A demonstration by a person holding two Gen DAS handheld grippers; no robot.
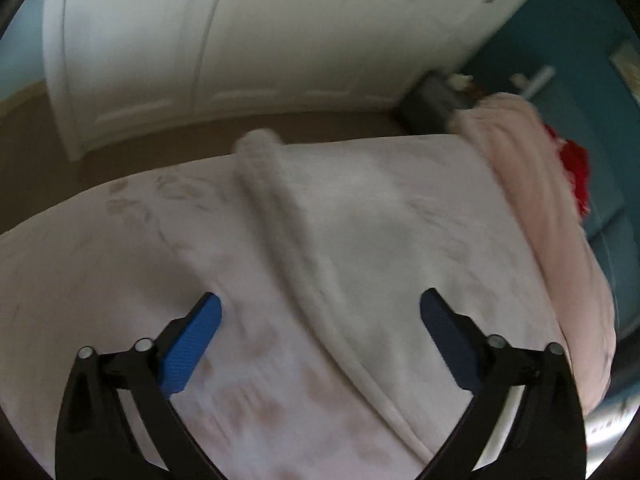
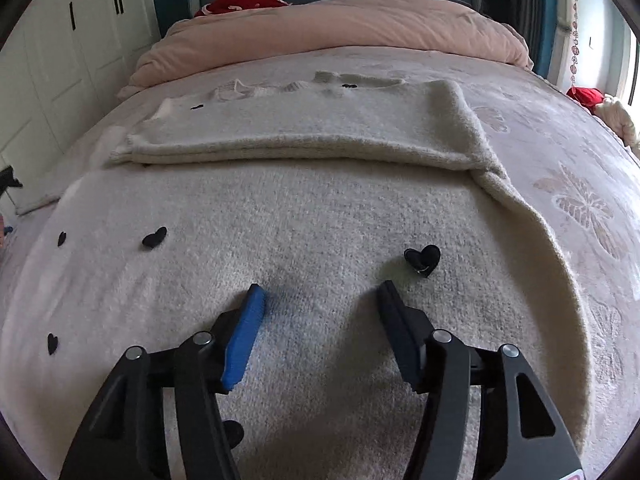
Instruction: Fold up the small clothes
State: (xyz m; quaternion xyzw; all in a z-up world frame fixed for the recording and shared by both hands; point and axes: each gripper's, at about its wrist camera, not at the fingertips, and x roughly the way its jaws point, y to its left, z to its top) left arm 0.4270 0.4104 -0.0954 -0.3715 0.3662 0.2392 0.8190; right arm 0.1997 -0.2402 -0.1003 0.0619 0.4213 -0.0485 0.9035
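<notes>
Sweater [image 2: 304,216] on bed [image 2: 580,184] — one fold laid across the top, more folds left. Left gripper [image 1: 320,316] and right gripper [image 2: 322,304] released, empty.

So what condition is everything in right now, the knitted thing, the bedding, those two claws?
Cream sweater: lying on the bed, its far part folded over into a flat band.
Black hearts: dotted on the sweater, one near the right gripper.
Pink duvet: bunched at the head of the bed.
Left gripper: open, empty.
Right gripper: open over the sweater, holding nothing.
</notes>
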